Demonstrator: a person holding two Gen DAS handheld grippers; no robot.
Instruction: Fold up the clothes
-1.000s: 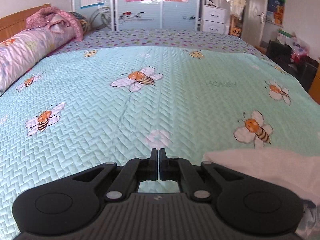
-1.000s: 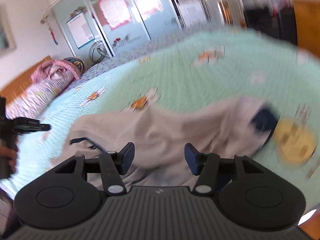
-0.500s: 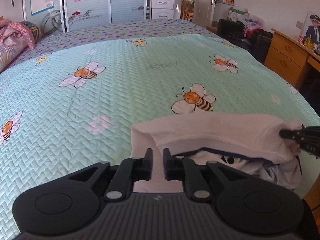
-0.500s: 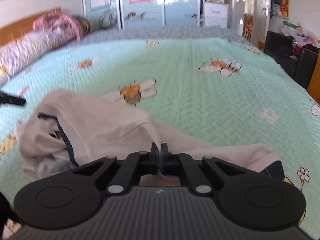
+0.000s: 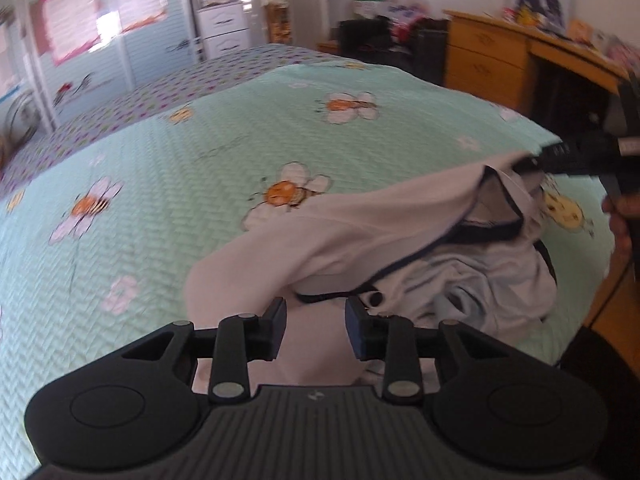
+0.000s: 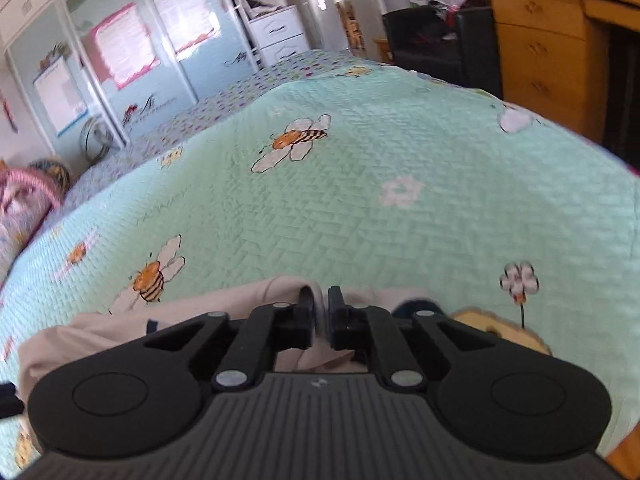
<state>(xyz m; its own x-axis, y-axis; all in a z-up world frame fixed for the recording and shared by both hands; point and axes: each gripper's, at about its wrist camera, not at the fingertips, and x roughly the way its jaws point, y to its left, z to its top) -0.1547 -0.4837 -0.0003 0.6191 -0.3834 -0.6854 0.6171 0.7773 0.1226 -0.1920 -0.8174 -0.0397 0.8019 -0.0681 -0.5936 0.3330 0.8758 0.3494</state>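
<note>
Ahead of me: a bed [image 6: 360,208] under a mint bee-print quilt. Beyond it, a pale blue wardrobe [image 6: 132,60], white drawers [image 6: 280,36] and, at right, a wooden desk [image 6: 560,52]. Daylight throughout.

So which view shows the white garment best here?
The left wrist view: the white garment shows nearly whole, its dark-trimmed opening lifted at the right claw. The right wrist view shows only a strip of it behind that claw.

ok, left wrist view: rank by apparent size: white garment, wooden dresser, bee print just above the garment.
1. White garment, largest, though nearness to the camera inflates it.
2. Wooden dresser, far off, partly cropped.
3. Bee print, smallest.
</note>
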